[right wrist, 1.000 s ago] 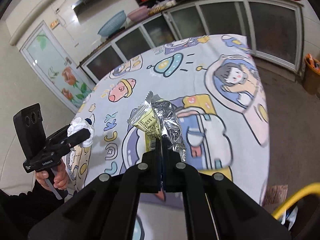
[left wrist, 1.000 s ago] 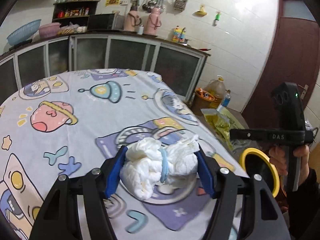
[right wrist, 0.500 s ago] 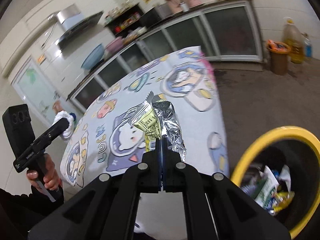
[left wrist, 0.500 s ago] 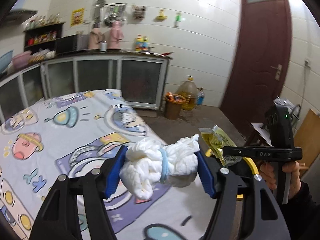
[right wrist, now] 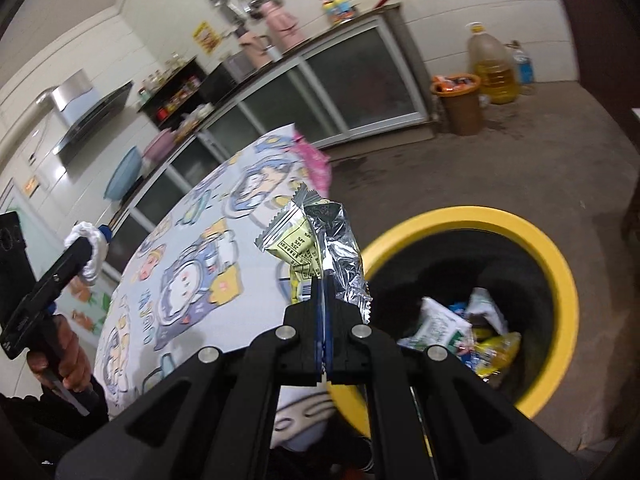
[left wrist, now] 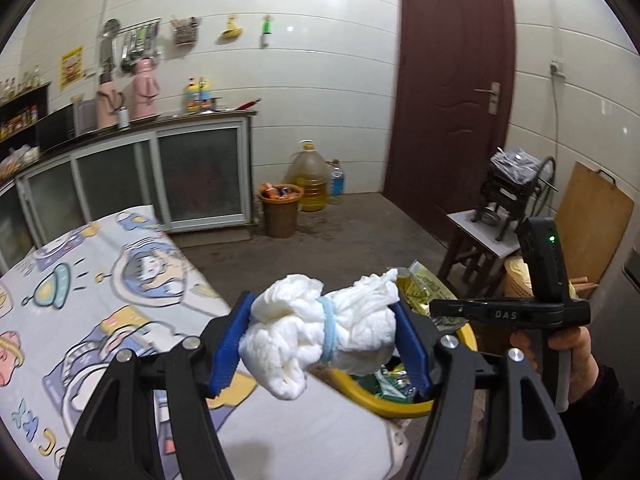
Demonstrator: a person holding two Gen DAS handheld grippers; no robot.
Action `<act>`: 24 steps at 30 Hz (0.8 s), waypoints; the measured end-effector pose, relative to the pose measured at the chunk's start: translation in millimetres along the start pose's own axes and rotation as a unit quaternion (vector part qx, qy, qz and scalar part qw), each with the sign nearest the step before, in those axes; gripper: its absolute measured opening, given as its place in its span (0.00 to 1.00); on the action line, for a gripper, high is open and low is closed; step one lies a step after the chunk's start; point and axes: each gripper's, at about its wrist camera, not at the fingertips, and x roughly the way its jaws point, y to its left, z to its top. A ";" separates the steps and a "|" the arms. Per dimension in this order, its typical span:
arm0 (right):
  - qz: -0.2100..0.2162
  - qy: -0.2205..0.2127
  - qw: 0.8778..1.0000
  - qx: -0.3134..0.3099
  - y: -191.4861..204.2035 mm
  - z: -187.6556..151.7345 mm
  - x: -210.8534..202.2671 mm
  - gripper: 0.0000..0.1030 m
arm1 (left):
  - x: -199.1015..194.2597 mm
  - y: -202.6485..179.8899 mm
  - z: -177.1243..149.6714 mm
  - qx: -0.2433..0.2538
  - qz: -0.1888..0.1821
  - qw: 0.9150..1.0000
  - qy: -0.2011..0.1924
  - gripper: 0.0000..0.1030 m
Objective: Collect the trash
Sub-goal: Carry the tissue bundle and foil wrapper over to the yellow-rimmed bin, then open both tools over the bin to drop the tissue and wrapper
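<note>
**Both claws carrying trash at the yellow-rimmed bin**

The left claw [left wrist: 322, 342] is gripping a white wad of tissue [left wrist: 320, 336], its blue pads [left wrist: 230, 340] pressing on the wad from both sides. A light blue band is wrapping around the middle of the wad. The wad is hanging in the air over the corner of the surface [left wrist: 100, 300], which is wearing a cartoon-printed cloth, and just beside the bin [left wrist: 384, 402].

The right claw [right wrist: 324, 320] is squeezing fully closed on a snack wrapper [right wrist: 316, 248], yellow on the printed side and silver foil on the inside. The wrapper is sticking upward from the closed tips, in the air between the edge of the surface [right wrist: 192, 280] and the rim of the bin [right wrist: 560, 280]. In the left wrist view the same wrapper [left wrist: 424, 288] is showing just behind the tissue, held by the right claw [left wrist: 436, 308] with a hand [left wrist: 568, 356] on the handle.

The bin is standing on the floor next to the surface, and crumpled packets [right wrist: 460, 332] are lying inside it. A hand [right wrist: 68, 356] is holding the left claw's handle at the far left of the right wrist view.

A brown bucket [left wrist: 280, 210] and a large oil jug [left wrist: 308, 176] are sitting by the cabinets near the dark red door [left wrist: 452, 92].
</note>
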 end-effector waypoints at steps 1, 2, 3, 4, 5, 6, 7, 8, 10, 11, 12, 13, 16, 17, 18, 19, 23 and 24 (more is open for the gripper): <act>-0.011 -0.004 1.000 0.002 -5.1 -0.6 -2.5 0.02 | 3.5 -4.8 1.0 0.004 -0.002 1.000 0.001 0.61; -0.022 -0.007 1.000 0.005 -11.4 -1.7 -4.5 0.02 | 7.9 -9.0 2.2 0.007 -0.005 1.000 0.003 0.61; -0.027 -0.008 1.000 0.009 -17.5 -2.7 -5.9 0.02 | 12.9 -14.5 3.3 0.010 -0.008 1.000 0.004 0.61; -0.029 -0.009 0.999 0.014 -21.4 -2.7 -6.1 0.02 | 16.2 -19.1 4.9 0.012 -0.010 1.000 0.005 0.61; -0.031 -0.008 0.999 0.019 -26.3 -3.4 -5.5 0.02 | 21.9 -23.5 5.9 0.015 -0.015 1.000 0.009 0.61; -0.042 -0.009 0.999 0.020 -30.2 -4.2 -4.0 0.02 | 25.3 -26.0 6.5 0.014 -0.017 1.000 0.011 0.61; -0.059 -0.009 0.998 0.020 -34.2 -5.7 -3.3 0.02 | 31.0 -28.2 6.6 0.013 -0.019 1.000 0.015 0.61; -0.068 -0.008 0.997 0.021 -35.9 -6.4 -0.9 0.02 | 38.6 -30.4 5.9 0.013 -0.024 0.999 0.022 0.61; -0.069 0.000 0.997 0.031 -45.0 -8.8 5.7 0.02 | 53.1 -35.3 4.5 0.014 -0.029 0.999 0.033 0.61; -0.070 0.003 0.997 0.037 -48.5 -9.7 8.4 0.02 | 64.3 -38.4 2.8 0.015 -0.032 0.999 0.041 0.61; -0.077 0.007 0.996 0.040 -51.8 -10.5 10.9 0.02 | 72.1 -40.6 1.9 0.017 -0.033 0.998 0.047 0.61; -0.085 0.008 0.995 0.042 -54.8 -10.8 12.1 0.02 | 81.7 -41.9 0.3 0.015 -0.036 0.998 0.056 0.61; -0.089 0.011 0.994 0.054 -60.7 -8.7 15.3 0.02 | 111.8 -45.8 -2.7 0.005 -0.051 0.996 0.079 0.61; -0.095 0.011 0.994 0.057 -62.5 -7.4 15.6 0.02 | 120.2 -45.9 -2.5 0.002 -0.050 0.995 0.084 0.61; -0.102 0.010 0.993 0.061 -65.1 -6.1 15.8 0.03 | 127.3 -45.1 -2.9 -0.001 -0.052 0.995 0.089 0.62; -0.106 0.010 0.992 0.064 -65.0 -5.5 16.2 0.03 | 133.8 -43.6 -2.6 -0.005 -0.057 0.994 0.095 0.62; -0.140 0.009 0.987 0.074 -73.2 -3.6 13.6 0.03 | 151.8 -34.6 -3.9 -0.046 -0.076 0.989 0.115 0.74; -0.148 0.009 0.986 0.078 -76.9 -4.1 11.8 0.03 | 150.9 -32.2 -4.3 -0.052 -0.075 0.989 0.113 0.79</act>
